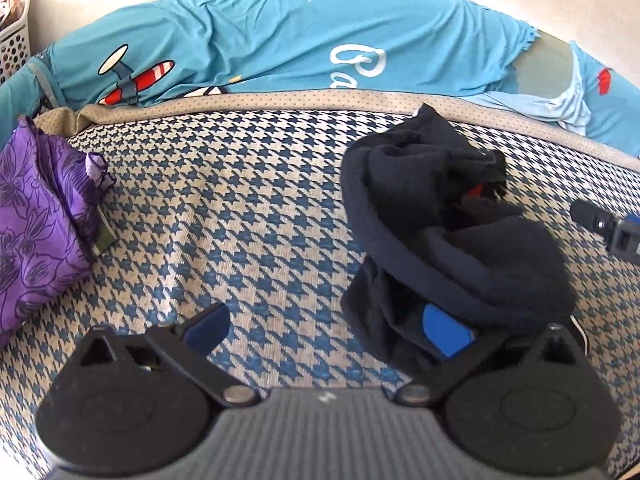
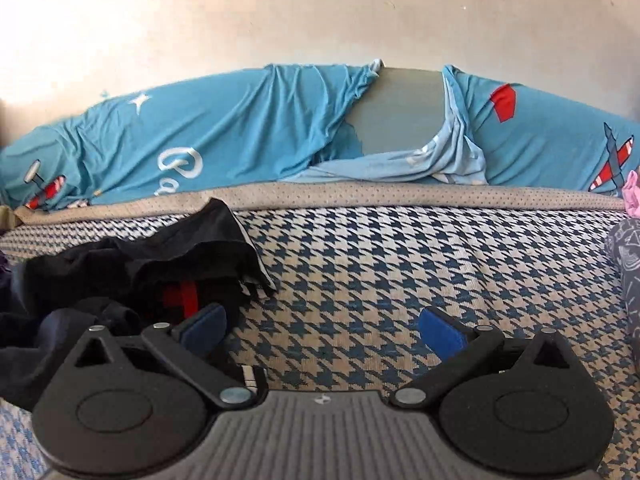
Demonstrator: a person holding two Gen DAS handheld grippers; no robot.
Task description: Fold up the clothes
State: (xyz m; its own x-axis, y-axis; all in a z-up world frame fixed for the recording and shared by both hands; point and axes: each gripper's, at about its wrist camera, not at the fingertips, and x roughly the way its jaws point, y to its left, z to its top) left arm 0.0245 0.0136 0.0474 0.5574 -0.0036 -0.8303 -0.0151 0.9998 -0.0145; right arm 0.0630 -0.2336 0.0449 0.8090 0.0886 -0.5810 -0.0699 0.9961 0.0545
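Left gripper point(image 1: 328, 330) jaws spread wide, nothing clamped. Its right blue pad point(image 1: 446, 330) sits against the near edge of the dark garment point(image 1: 452, 240), cloth bunched around it; the left pad point(image 1: 208, 328) is over bare houndstooth bedspread point(image 1: 240, 208).

Right gripper point(image 2: 322, 330) also wide open, holding nothing. Its left pad point(image 2: 204, 326) is at or just touching the garment's point(image 2: 140, 264) right edge; can't tell if there is real contact. Right pad point(image 2: 442, 332) over bare bedspread point(image 2: 400, 264).

Garment: black/navy, crumpled in a heap, unfolded, with a thick rolled hem curving along one side and a bit of red showing in the folds. It lies on the bedspread, right of centre in the left view, at the left in the right view. The right gripper's tip point(image 1: 608, 226) shows just beyond the heap's right side.

Purple floral cloth point(image 1: 36, 216) lies well apart at far left. Blue airplane-print sheet point(image 1: 280, 40) bunched along the back against the wall point(image 2: 320, 12). White perforated basket point(image 1: 14, 40) in the far left corner. Grey patterned fabric point(image 2: 624, 272) and a bit of pink point(image 2: 632, 194) at the right edge.
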